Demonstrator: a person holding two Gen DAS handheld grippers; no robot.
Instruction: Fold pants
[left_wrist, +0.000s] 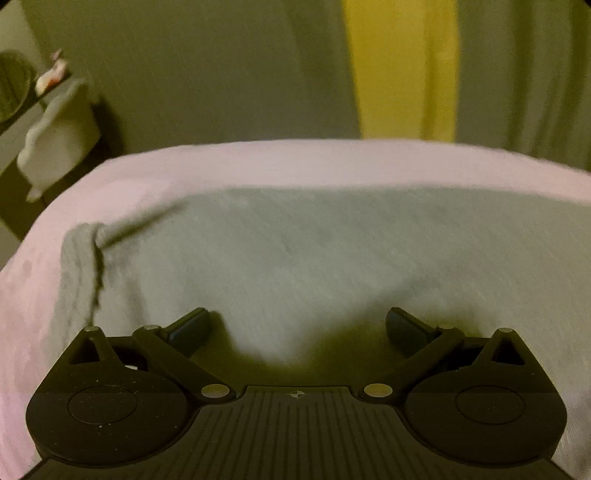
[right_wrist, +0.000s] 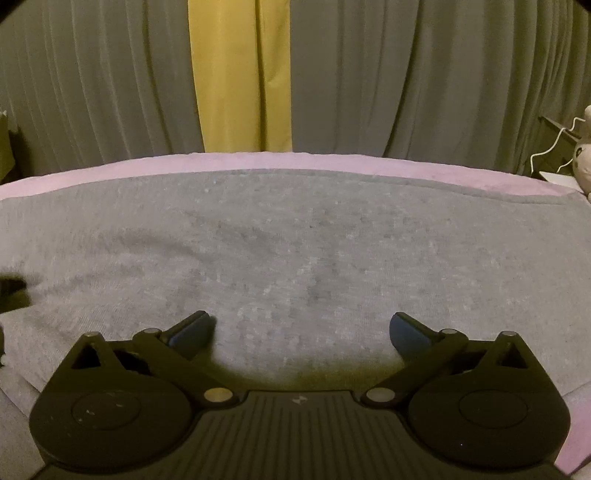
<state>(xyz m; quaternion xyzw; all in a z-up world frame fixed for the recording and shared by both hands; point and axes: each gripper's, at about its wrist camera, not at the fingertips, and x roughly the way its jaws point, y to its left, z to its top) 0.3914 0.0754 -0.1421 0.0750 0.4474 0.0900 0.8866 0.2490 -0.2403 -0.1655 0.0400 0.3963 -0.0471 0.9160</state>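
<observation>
Grey pants lie spread flat on a pink sheet. In the left wrist view their ribbed waistband with a dark drawstring lies at the left. My left gripper is open and empty, low over the near part of the pants. In the right wrist view the grey pants cover most of the pink sheet. My right gripper is open and empty just above the cloth. A dark shape at the left edge may be part of the left gripper.
Grey curtains with a yellow panel hang behind the bed. A dark shelf with a pale cloth stands at the left. A white plush toy and a white cable are at the right.
</observation>
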